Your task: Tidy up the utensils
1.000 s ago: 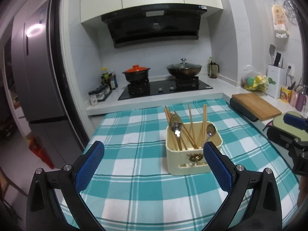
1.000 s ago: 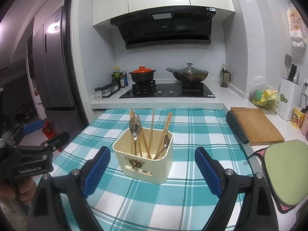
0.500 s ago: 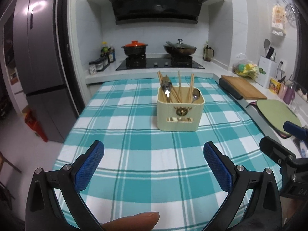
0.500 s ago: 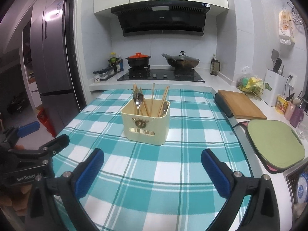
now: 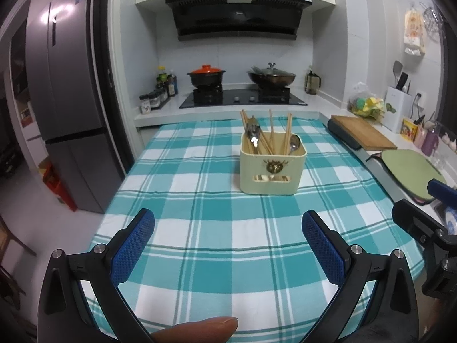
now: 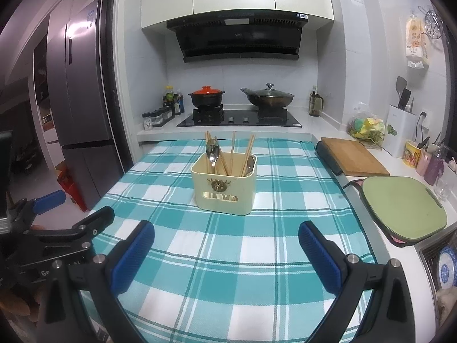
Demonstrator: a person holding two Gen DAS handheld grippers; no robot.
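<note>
A cream utensil box [image 5: 272, 171] stands upright on the teal checked tablecloth [image 5: 217, 228]; it also shows in the right wrist view [image 6: 224, 188]. Wooden chopsticks [image 5: 271, 135] and metal spoons [image 5: 252, 134] stand inside it. My left gripper [image 5: 228, 228] is open and empty, well back from the box near the table's front edge. My right gripper [image 6: 225, 237] is open and empty, also back from the box. Each gripper shows at the edge of the other's view.
A wooden cutting board [image 6: 352, 155] and a green board [image 6: 402, 207] lie on the right counter. A stove with a red pot [image 6: 207, 97] and a wok [image 6: 268, 97] is at the back. A fridge [image 5: 65, 114] stands left. A fingertip [image 5: 197, 328] shows at the bottom.
Both grippers have pulled back from the utensil box toward the table's front edge and stayed open. The box now appears smaller and farther away.
</note>
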